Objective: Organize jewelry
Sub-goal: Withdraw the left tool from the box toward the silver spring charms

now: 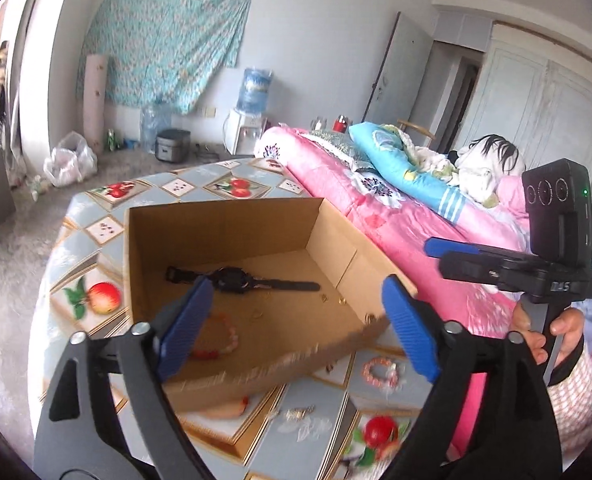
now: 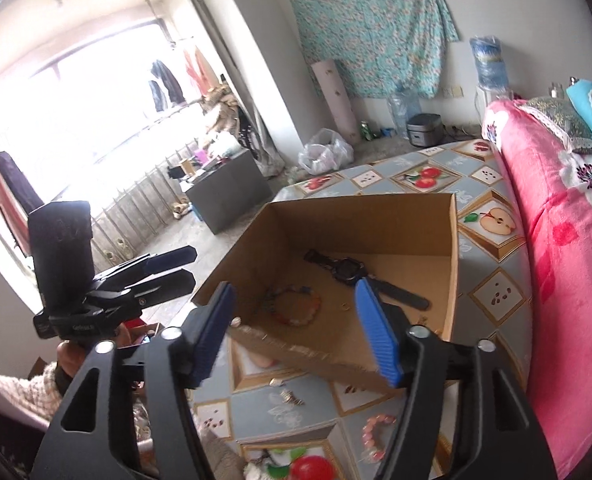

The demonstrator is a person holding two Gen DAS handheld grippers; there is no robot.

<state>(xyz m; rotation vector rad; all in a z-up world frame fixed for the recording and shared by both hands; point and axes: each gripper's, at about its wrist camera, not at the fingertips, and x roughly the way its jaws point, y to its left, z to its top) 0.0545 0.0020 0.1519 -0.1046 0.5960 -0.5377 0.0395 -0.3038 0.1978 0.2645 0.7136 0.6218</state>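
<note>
Bed [image 1: 408, 216] with pink flowered cover runs along the tabletop's right edge; pillows and bundled bedding piled on it.

Tabletop [image 1: 80, 248], fruit-print cloth in grey-blue tiles. You work from its near edge.

Cardboard box [image 1: 232, 232], open-topped, sits mid-tabletop, its right wall toward the bed edge. Near wall looks torn and ragged along the top.

Your left gripper [image 1: 292, 328] hangs over the box's near wall, blue pads spread wide, nothing between them. Your right gripper [image 2: 294, 334] is likewise above the near wall, pads wide apart, nothing gripped. Each shows in the other's view, off to the side, held by a hand [image 1: 552, 332] in a checked sleeve.

Inside the box:
- black wristwatch [image 1: 236, 278], strap laid flat, across the floor toward the far wall
- beaded bracelet [image 2: 300, 308], orange-and-pale beads, near the front left corner of the box
- small gold ring [image 2: 344, 307] just beside the watch strap; a few more tiny gold bits near the right wall, too small to name

Outside, on the tabletop between box and near edge:
- pink beaded bracelet [image 1: 380, 372], toward the bed side
- small silver metal piece [image 1: 296, 414], near the middle; blurred, cannot tell what
- a pale pink item [image 1: 228, 408] touching the box's front wall, blurred
</note>
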